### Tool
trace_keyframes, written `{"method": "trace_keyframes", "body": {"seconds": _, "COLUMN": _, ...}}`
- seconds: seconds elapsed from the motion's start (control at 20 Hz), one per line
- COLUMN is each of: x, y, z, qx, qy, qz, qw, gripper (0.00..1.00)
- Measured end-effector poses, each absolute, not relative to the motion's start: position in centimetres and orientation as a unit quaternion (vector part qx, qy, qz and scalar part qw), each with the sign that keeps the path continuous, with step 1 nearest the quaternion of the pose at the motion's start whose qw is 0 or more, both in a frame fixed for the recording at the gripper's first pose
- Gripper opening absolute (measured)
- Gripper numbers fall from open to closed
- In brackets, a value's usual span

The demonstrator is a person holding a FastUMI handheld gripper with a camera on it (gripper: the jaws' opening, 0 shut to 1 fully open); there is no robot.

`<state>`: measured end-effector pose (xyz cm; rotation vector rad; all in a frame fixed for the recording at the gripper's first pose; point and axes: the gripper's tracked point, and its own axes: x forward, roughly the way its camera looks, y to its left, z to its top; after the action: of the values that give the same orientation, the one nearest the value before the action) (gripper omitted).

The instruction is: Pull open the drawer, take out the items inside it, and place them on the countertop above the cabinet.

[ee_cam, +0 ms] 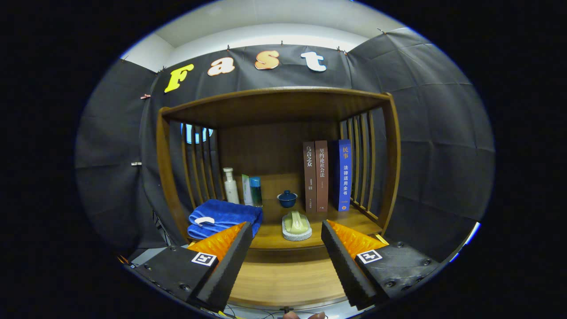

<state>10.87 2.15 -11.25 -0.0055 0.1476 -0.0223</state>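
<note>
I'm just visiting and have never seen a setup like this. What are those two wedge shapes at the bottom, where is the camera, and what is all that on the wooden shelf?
The camera rides on a hand-held gripper that a person carries; no robot arm is involved. It looks forward along the gripper's two fingers, the wedge shapes you noticed. They stand apart, open, and hold nothing.

Beyond them is a wooden cabinet with slatted sides. On its shelf, just ahead of the fingers, lie a folded blue towel and a pale green object on a grey pad. Further back stand a white bottle, two tubes, a small blue lidded cup and three upright books.

The job is to open a drawer and lift out its contents; from this picture I cannot tell where the drawer is.
</note>
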Motion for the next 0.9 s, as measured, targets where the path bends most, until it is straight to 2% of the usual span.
{"method": "trace_keyframes", "body": {"seconds": 0.45, "x": 2.8, "y": 2.6, "z": -16.4, "qx": -0.017, "qy": 0.064, "qz": -0.011, "qw": 0.998, "gripper": 0.99}}
{"method": "trace_keyframes", "body": {"seconds": 0.9, "x": 0.7, "y": 2.6, "z": -25.2, "qx": -0.007, "qy": 0.102, "qz": -0.011, "qw": 0.995, "gripper": 0.99}}
